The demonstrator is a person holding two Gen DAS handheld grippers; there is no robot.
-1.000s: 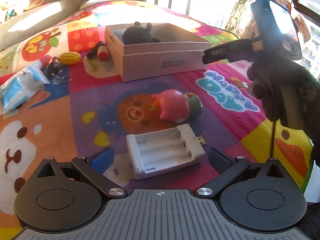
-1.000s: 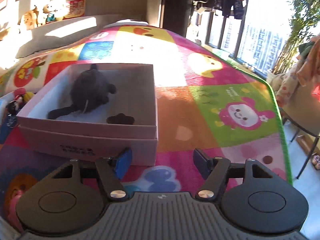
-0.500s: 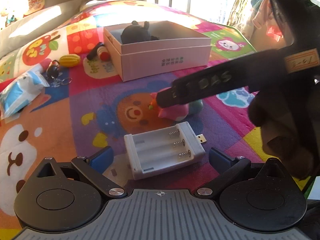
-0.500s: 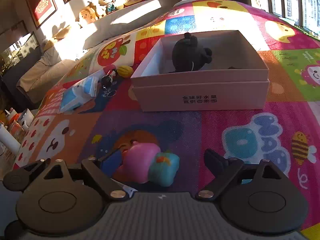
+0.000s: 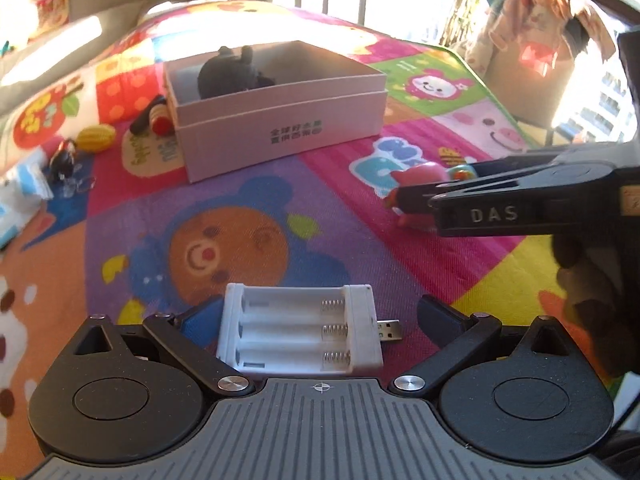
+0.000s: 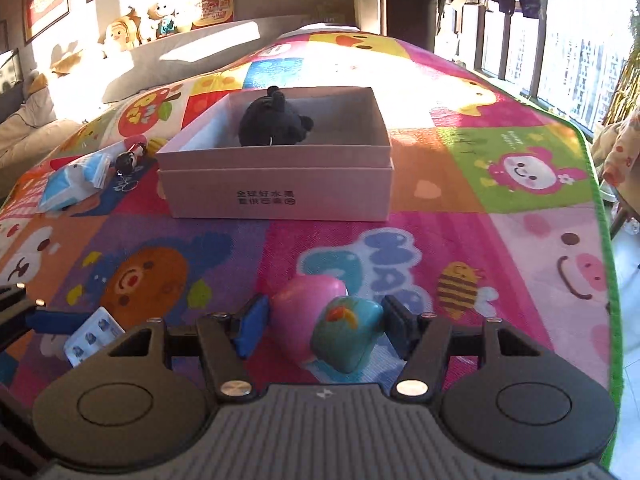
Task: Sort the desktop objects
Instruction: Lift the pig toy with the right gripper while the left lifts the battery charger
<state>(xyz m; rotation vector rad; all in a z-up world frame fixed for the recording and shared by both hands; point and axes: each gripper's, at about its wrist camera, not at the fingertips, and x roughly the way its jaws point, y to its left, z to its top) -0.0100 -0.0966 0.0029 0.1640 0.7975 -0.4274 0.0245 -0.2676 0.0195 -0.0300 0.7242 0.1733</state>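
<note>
In front of the pink cardboard box point(image 6: 280, 184), the right gripper point(image 6: 322, 326), jaws just closing, hugs a glossy rounded pink-and-teal toy point(image 6: 328, 326); the left gripper point(image 5: 318, 318) gapes around a ribbed white battery case point(image 5: 300, 334).

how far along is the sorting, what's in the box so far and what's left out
Done: only the black plush sits in the pink box. In hand: the right claw has just been closing around the pink toy; its pads look against it. The left claw is open around the white battery holder. Left on the mat: yellow toy, keychain, blue-white packet.
</note>
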